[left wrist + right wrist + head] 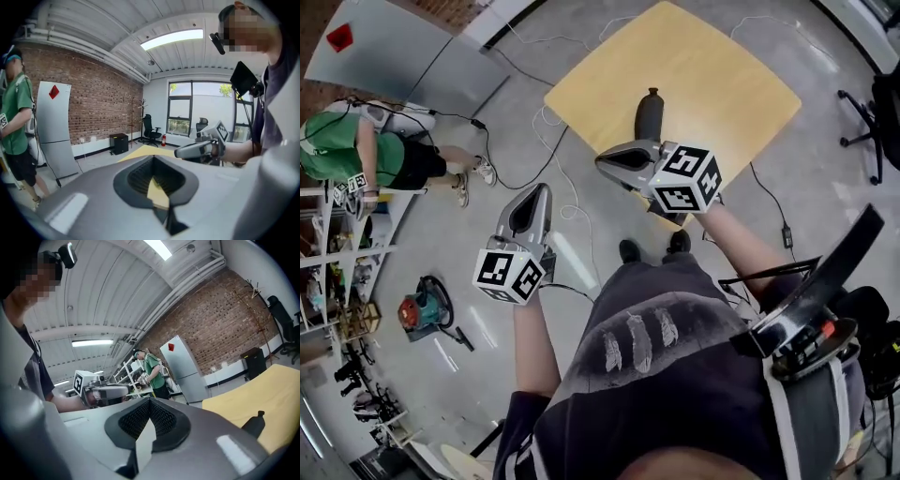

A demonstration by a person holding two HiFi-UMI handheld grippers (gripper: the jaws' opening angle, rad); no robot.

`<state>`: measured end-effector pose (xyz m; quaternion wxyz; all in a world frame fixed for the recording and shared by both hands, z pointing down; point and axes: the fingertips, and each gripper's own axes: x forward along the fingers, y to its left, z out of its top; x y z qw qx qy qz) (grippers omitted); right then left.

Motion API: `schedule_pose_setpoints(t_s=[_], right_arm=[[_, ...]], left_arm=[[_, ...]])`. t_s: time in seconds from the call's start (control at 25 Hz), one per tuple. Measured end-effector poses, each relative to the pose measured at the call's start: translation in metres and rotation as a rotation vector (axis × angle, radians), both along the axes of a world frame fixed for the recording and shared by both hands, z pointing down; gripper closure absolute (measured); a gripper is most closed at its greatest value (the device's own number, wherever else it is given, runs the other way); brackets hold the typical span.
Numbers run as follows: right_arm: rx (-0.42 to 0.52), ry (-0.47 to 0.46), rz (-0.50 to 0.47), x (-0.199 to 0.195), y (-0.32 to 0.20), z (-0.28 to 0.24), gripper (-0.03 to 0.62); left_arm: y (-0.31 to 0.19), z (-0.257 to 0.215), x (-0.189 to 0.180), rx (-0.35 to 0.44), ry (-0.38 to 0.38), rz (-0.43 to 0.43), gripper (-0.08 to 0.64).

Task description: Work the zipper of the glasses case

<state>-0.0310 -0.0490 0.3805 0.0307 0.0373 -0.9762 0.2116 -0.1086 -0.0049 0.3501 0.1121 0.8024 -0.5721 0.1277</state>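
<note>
The glasses case (649, 117) is a dark, slim pouch lying on the light wooden table (712, 66); it also shows at the lower right of the right gripper view as the dark case (255, 423) on the table (267, 390). My right gripper (602, 166) hovers over the table's near edge, just short of the case, pointing left with its jaws shut and nothing between them. My left gripper (542, 192) hangs over the floor to the left of the table, shut and empty. Each gripper view shows the other one: the right gripper (199, 149) and the left gripper (101, 392).
A person in a green shirt (356, 155) stands at the left by shelves (328, 272). A grey panel (384, 47) leans at the upper left. Cables (553, 141) trail across the floor, a teal power tool (422, 309) lies on it, and an office chair (872, 122) stands at the right.
</note>
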Motion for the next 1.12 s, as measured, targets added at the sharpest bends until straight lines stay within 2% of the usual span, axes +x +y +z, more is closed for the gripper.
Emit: schedule_pose_setpoints(t_s=[0.16, 0.24, 0.44, 0.64, 0.76, 1.0, 1.12], right_arm=[[-0.046, -0.113, -0.03, 0.0, 0.008, -0.011, 0.591], [-0.08, -0.129, -0.009, 0.003, 0.008, -0.008, 0.591], [-0.082, -0.078, 0.056, 0.01, 0.019, 0.002, 0.591], [-0.065, -0.043, 0.17, 0.014, 0.023, -0.003, 0.591], [-0.023, 0.013, 0.218, 0.009, 0.032, -0.009, 0.591], [0.016, 0.012, 0.279, -0.009, 0.051, -0.023, 0.591], [0.013, 0.033, 0.309, -0.015, 0.064, -0.02, 0.591]], left_arm=[[0.012, 0.002, -0.001, 0.002, 0.037, 0.003, 0.56], [0.015, 0.004, 0.004, -0.002, 0.055, 0.025, 0.56], [0.021, 0.01, 0.007, -0.004, 0.082, 0.092, 0.56], [0.028, -0.001, 0.006, 0.049, 0.214, 0.183, 0.56], [0.035, -0.005, 0.003, 0.056, 0.268, 0.237, 0.56], [0.055, -0.014, -0.01, 0.093, 0.29, 0.329, 0.56], [0.069, -0.011, -0.014, 0.097, 0.337, 0.369, 0.56]])
